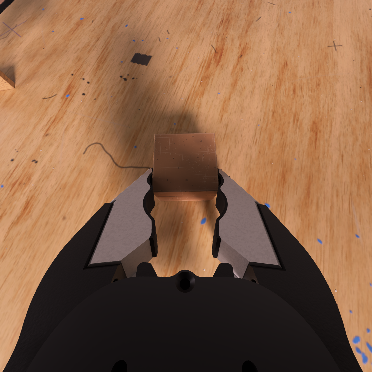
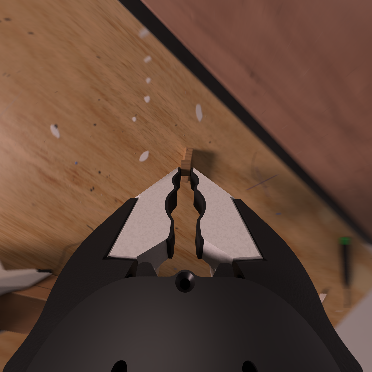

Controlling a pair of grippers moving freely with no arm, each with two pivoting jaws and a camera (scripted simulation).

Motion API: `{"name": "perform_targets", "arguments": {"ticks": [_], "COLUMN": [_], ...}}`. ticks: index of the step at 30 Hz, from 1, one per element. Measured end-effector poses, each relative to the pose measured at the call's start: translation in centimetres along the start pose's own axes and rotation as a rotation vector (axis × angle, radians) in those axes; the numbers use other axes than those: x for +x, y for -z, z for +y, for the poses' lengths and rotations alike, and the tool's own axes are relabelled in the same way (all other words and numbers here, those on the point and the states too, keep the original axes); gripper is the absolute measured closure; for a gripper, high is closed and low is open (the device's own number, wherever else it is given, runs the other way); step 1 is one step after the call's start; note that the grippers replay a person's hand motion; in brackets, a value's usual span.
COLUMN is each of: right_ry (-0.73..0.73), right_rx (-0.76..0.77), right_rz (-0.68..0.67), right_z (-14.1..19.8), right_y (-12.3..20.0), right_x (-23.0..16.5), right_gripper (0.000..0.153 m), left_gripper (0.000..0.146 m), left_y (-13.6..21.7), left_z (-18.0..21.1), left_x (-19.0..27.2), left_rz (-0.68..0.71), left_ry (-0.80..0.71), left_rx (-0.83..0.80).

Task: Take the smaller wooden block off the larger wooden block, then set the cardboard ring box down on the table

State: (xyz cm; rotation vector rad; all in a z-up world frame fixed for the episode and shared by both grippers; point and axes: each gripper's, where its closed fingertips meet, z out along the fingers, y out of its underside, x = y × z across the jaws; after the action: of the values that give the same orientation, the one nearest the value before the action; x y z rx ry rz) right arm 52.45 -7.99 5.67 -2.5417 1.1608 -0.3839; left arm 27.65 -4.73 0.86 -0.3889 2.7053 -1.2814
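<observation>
In the left wrist view my left gripper [image 1: 185, 178] is shut on the brown cardboard ring box [image 1: 184, 161]. Its fingertips press the box's two sides, and the box's shadow falls on the wooden table [image 1: 261, 100] beyond it. A corner of a wooden block [image 1: 7, 80] shows at the far left edge. In the right wrist view my right gripper [image 2: 185, 171] is shut on a small, thin wooden block [image 2: 187, 159] held at its fingertips. The block's shadow lies just to its right. I cannot tell whether it touches the table.
The table's black edge [image 2: 241, 100] runs diagonally past the right gripper, with reddish-brown floor [image 2: 302, 60] beyond. A dark spike with a green top [image 2: 345, 259] stands at the right. The other gripper's grey finger [image 2: 20, 277] shows at lower left. A pale surface [image 2: 356, 332] is at lower right.
</observation>
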Motion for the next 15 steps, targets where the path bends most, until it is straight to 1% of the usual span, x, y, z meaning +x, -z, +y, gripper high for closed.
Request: {"name": "perform_targets", "arguments": {"ticks": [2,3,4,6,8,11,13,15], "right_ry": [0.186,0.318,0.453,0.692,0.873,1.038,1.114,1.179], "right_rx": [0.162,0.274,0.383,0.554,0.698,0.793,0.786,0.753], "right_rz": [0.099,0.141,0.216,0.388,0.538,0.706,0.781,0.827], "right_z": [-0.9,-1.4,-1.6,-1.2,-0.1,2.5,4.3,5.9], "right_y": [4.0,6.4,9.0,14.1,18.6,23.2,24.7,25.5], "right_x": [-0.2,-0.8,-1.4,-3.0,-5.0,-7.8,-9.4,-10.7], "right_gripper": [0.144,0.144,0.144,0.144,0.144,0.144,0.144,0.144], "left_gripper": [0.086,0.086,0.086,0.086,0.086,0.086,0.086,0.086], "left_y": [0.0,0.0,0.0,0.0,0.0,0.0,0.0,0.0], "left_z": [0.0,0.0,0.0,0.0,0.0,0.0,0.0,0.0], "left_x": [0.0,0.0,0.0,0.0,0.0,0.0,0.0,0.0], "left_rz": [0.000,0.000,0.000,0.002,0.002,0.002,0.002,0.001], "left_ry": [0.000,0.000,0.000,0.002,0.003,0.003,0.002,0.001], "left_rx": [0.000,0.000,0.000,0.000,0.000,0.000,0.001,0.001]}}
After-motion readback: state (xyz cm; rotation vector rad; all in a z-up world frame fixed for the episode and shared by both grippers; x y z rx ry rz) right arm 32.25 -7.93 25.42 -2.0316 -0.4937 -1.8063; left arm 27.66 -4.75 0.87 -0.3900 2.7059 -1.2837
